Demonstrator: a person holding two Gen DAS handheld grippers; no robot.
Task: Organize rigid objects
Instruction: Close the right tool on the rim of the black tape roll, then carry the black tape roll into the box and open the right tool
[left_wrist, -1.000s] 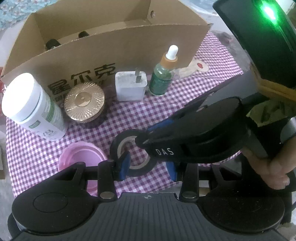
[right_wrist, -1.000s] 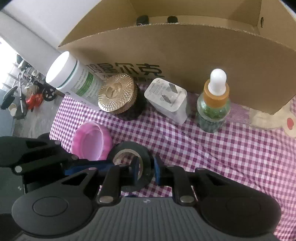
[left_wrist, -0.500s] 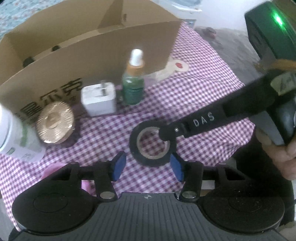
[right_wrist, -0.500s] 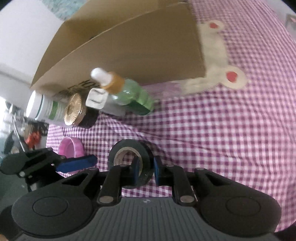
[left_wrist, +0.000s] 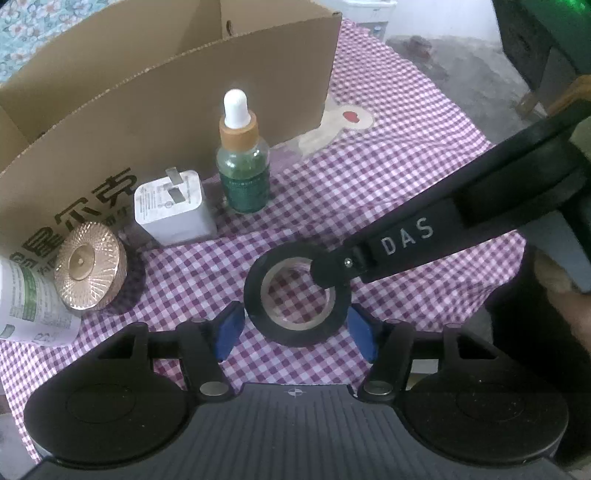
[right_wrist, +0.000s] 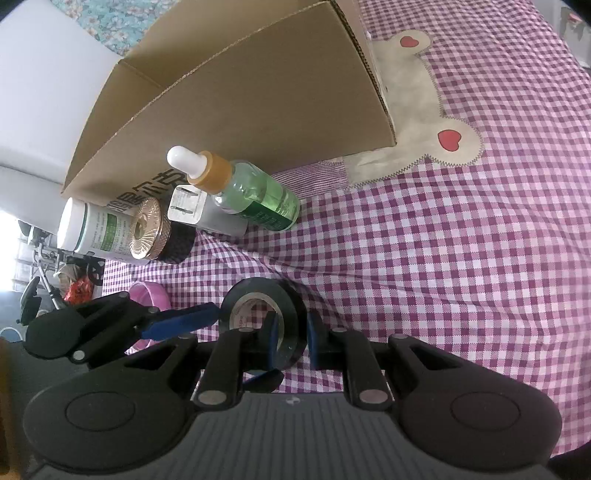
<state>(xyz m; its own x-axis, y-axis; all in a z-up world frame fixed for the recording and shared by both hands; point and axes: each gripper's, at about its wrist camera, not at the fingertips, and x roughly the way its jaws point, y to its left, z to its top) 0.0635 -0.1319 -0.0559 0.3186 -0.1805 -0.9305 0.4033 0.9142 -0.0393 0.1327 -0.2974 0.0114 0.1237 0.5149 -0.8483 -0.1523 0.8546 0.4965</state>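
Black tape roll (left_wrist: 297, 295), purple-checked cloth (left_wrist: 388, 162)

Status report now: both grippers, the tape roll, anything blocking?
Right gripper shut on tape roll. Left gripper opening, pads clear of roll. Cardboard box ahead, nothing blocking.

**Count of items around the cardboard box**

1 cardboard box (left_wrist: 177, 85) stands on 1 checked cloth (left_wrist: 388, 166). In front of the box: 1 dropper bottle (left_wrist: 242, 173), 1 white charger plug (left_wrist: 173, 210), 1 gold-lidded jar (left_wrist: 88, 271), 1 white labelled bottle (left_wrist: 26, 302), 1 black tape roll (left_wrist: 297, 295). Further from the box: 1 pink dish (right_wrist: 153, 295). 2 grippers are in view.
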